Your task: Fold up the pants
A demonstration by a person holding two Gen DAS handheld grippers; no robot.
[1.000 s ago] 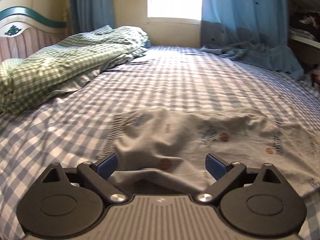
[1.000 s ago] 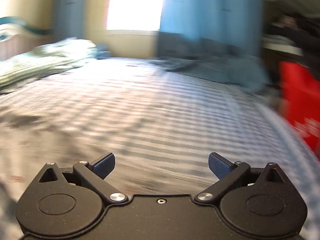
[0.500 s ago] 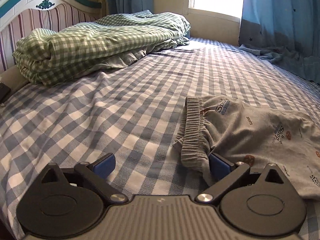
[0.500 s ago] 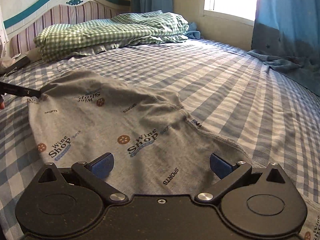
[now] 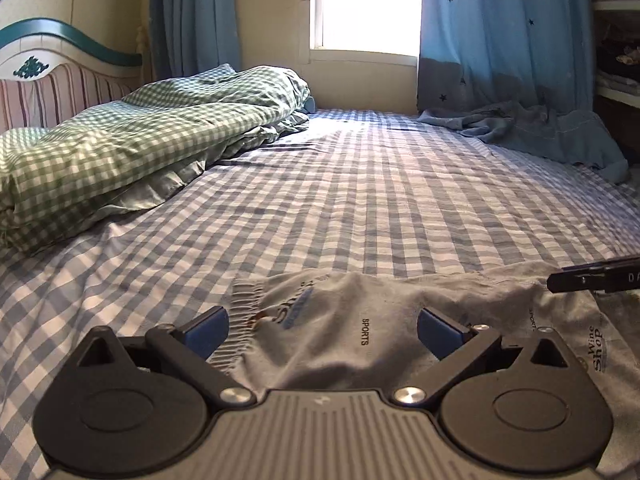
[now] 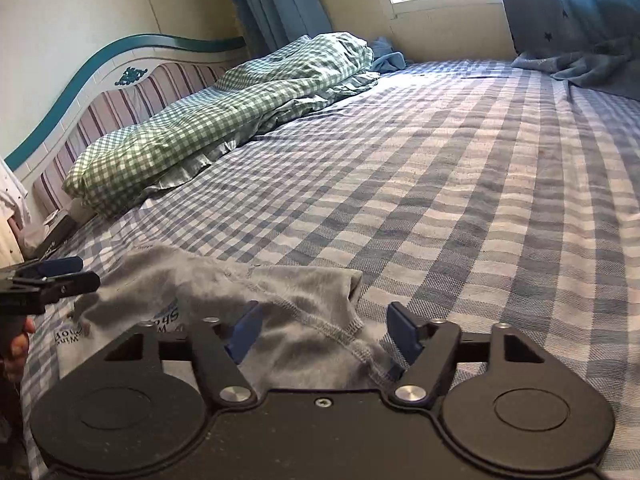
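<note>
**Both grippers spread over the pants on the bed**

The grey pants (image 5: 360,320) lay crumpled on the checked bedsheet (image 5: 360,200), near its front edge. My left gripper (image 5: 322,330) sat directly over them with its jaws wide apart and nothing clamped; the ribbed waistband (image 5: 244,312) lay just inside my left blue pad (image 5: 208,330), and the cloth printed "SPORTS" filled the gap. My right gripper (image 6: 322,332) was likewise spread wide and held nothing. A stitched seam (image 6: 320,324) ran between its pads, and the open leg end (image 6: 354,280) lay just ahead of them. Each gripper showed at the edge of the other's view, at opposite ends of the garment.

Compared with half a second earlier, the waistband had shifted from beside my left gripper's right pad to the left pad, so the garment was now centred in that gap. In the right view, the pants had bunched up into a narrower heap, where before they lay spread flat. The green checked duvet (image 5: 140,140) stayed by the headboard (image 6: 120,76).
</note>
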